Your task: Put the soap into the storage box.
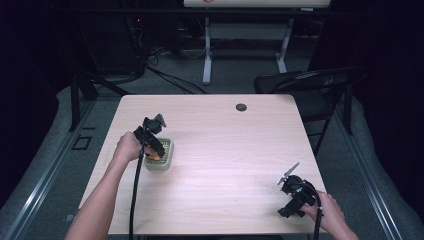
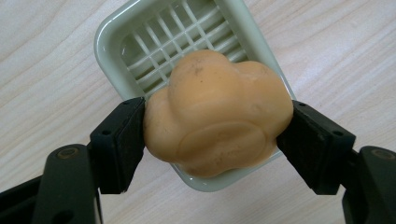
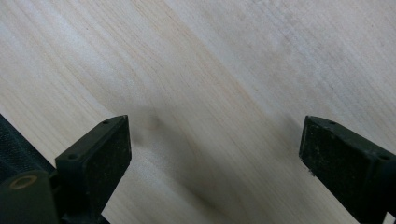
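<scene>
Orange soap bar point(image 2: 217, 119), lumpy flower-like shape w/ rounded lobes and a faint raised ring on its face, a few dark specks on top. Held off the dish, pinched at its 9 and 3 o'clock sides by the left gripper point(image 2: 212, 140) fingers point(image 2: 122, 140). Pale green soap dish point(image 2: 109, 39), rounded-rectangle w/ slatted grid floor, sits flat on the desk point(image 1: 225, 165) directly under the soap, toward the desk's 9 o'clock side.
</scene>
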Action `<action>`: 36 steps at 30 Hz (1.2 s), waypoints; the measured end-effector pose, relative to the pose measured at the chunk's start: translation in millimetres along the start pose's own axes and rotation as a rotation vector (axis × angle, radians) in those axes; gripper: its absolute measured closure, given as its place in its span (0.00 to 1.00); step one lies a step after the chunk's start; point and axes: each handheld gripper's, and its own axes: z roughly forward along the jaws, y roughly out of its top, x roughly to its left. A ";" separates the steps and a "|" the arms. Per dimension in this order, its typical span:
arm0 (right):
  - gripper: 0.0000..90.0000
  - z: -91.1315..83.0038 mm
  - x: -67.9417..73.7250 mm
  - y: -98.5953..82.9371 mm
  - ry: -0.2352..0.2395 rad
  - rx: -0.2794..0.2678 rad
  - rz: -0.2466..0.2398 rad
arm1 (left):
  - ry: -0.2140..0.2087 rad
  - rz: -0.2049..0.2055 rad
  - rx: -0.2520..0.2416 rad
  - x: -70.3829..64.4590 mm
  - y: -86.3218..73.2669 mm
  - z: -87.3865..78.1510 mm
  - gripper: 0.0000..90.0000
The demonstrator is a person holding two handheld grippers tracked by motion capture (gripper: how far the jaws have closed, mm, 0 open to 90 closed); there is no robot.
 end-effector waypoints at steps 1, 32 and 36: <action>0.10 0.0 0.0 -0.1 0.000 0.000 0.000 | -0.003 -0.001 0.003 0.3 0.2 0.7 0.29; 0.10 1.0 0.8 -0.4 0.003 -0.002 0.007 | 0.003 -0.008 0.017 -0.1 8.6 11.5 0.29; 0.10 1.0 0.7 -0.4 0.005 0.002 0.009 | 0.010 -0.011 0.014 -0.1 9.3 12.9 0.29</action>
